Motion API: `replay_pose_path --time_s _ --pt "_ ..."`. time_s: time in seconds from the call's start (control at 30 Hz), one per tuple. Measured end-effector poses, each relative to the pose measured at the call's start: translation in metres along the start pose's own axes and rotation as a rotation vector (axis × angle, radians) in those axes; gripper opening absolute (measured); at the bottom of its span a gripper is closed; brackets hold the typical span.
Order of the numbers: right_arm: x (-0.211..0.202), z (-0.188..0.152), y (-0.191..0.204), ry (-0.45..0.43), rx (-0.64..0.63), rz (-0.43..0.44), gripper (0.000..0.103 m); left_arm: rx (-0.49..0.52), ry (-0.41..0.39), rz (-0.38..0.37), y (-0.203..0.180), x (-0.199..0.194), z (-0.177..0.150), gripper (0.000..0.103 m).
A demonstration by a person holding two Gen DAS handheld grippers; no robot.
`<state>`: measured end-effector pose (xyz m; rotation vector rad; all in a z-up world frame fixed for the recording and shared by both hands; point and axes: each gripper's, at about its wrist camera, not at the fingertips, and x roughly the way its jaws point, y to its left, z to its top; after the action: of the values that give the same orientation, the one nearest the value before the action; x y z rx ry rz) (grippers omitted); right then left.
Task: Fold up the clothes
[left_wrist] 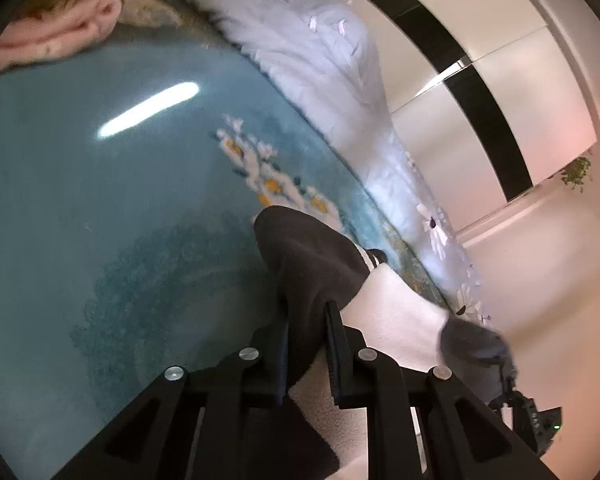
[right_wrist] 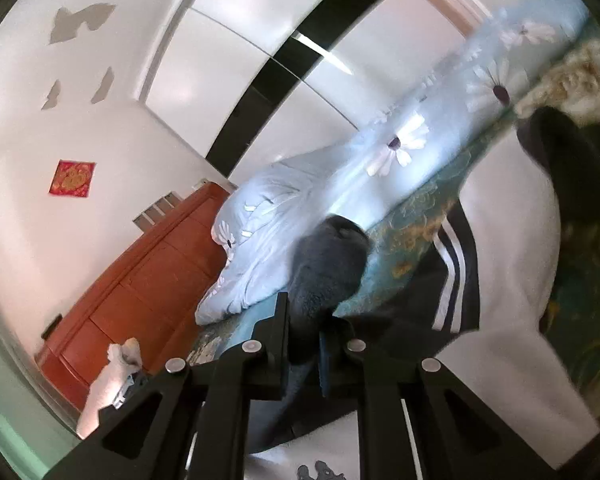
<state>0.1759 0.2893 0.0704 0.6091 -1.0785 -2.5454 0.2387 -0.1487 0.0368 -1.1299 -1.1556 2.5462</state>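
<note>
A white garment with dark sleeves and a black-and-white striped trim (right_wrist: pixel 452 276) hangs between my two grippers above a teal bed cover (left_wrist: pixel 100 200). My left gripper (left_wrist: pixel 308 320) is shut on a dark sleeve end (left_wrist: pixel 308 256) of the garment; its white body (left_wrist: pixel 396 312) stretches to the right. My right gripper (right_wrist: pixel 304 316) is shut on the other dark grey sleeve end (right_wrist: pixel 328 256), which also shows in the left wrist view (left_wrist: pixel 472 344). The white body (right_wrist: pixel 512 216) runs to the right in the right wrist view.
A light blue daisy-print duvet (left_wrist: pixel 324 52) lies bunched along the bed's far side, next to a white wardrobe (left_wrist: pixel 480 92). A pink cloth (left_wrist: pixel 56 32) lies at the bed's far left. An orange-brown headboard (right_wrist: pixel 140 284) stands behind the bed.
</note>
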Motion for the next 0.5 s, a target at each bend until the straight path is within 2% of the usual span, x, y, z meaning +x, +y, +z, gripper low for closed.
replay_pose_path --time_s 0.03,0.07,0.13,0.2,0.27,0.33,0.47,0.5 --pt "0.004 0.0 -0.003 0.019 0.009 -0.021 0.011 0.002 0.012 0.023 0.002 0.002 -0.001 0.017" --pt "0.02 -0.001 -0.014 0.081 0.071 -0.069 0.011 -0.001 0.029 0.051 0.006 0.005 -0.002 0.017" --pt "0.04 -0.013 -0.06 0.229 0.294 -0.165 0.011 -0.024 0.061 0.078 0.017 0.013 -0.005 0.017" --pt "0.042 -0.015 -0.068 0.25 0.344 -0.16 0.007 -0.047 0.071 0.075 0.025 0.017 -0.007 0.017" --pt "0.044 -0.016 -0.074 0.268 0.385 -0.158 0.009 -0.058 0.075 0.071 0.028 0.018 -0.008 0.017" --pt "0.046 -0.016 -0.064 0.261 0.326 -0.195 0.01 -0.049 0.084 0.08 0.026 0.015 -0.007 0.02" --pt "0.035 -0.01 -0.064 0.255 0.348 -0.202 0.012 -0.024 0.086 0.079 0.016 -0.002 -0.005 0.024" --pt "0.03 -0.006 -0.057 0.231 0.325 -0.211 0.014 -0.024 0.066 0.084 0.013 -0.01 -0.006 0.025"
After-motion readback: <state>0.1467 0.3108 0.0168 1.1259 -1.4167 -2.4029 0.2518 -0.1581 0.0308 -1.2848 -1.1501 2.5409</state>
